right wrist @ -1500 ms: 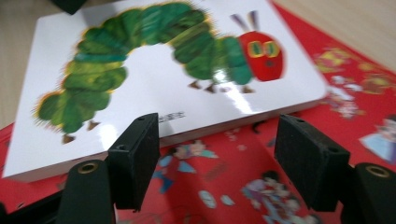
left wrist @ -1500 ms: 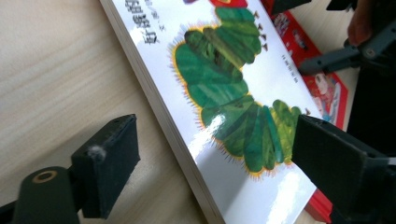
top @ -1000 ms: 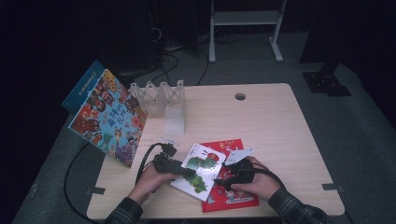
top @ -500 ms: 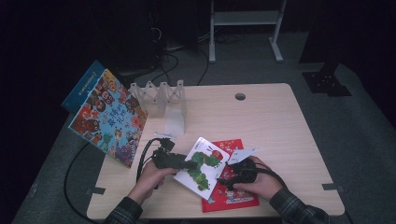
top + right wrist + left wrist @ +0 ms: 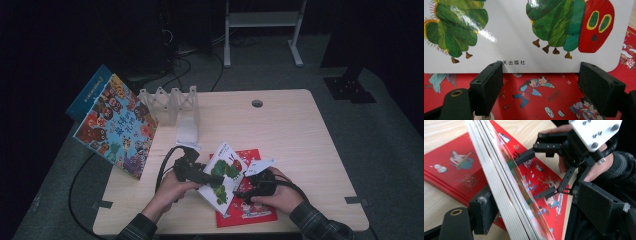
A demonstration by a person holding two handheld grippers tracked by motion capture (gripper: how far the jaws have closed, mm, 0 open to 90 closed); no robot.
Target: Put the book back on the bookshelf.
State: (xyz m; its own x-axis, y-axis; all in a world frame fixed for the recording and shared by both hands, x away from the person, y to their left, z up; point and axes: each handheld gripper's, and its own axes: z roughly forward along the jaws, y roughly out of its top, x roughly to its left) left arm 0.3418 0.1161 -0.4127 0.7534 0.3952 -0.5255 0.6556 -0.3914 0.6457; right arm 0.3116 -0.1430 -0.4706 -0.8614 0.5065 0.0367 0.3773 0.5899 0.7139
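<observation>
High view: the caterpillar book [image 5: 224, 170] sits tilted at lower centre of the frame, over the left part of the red book [image 5: 247, 210], which lies flat on the table [image 5: 300, 135]. The left gripper [image 5: 200, 176] meets the tilted book's left edge; the right gripper [image 5: 245, 187] is just beside its right edge. The book's long axis runs from upper centre down toward the bottom of the frame. Jaw state is too small to judge here.

Left gripper view: the caterpillar book's page edge [image 5: 506, 192] crosses the frame from top left to bottom centre, between the two black jaws. The left jaw pad touches the book's back face; the far jaw stands off the cover, so the grip is not shown closed. Judgement: cannot tell. The other gripper [image 5: 536, 172] appears at upper right, jaws spread, over the red book [image 5: 456, 170].

Right gripper view: the jaws are wide apart, holding nothing. The caterpillar book's cover [image 5: 524, 32] spans the upper frame, its lower edge level with the jaw tips, straight ahead. Judgement: the left gripper is nearer to holding it.
</observation>
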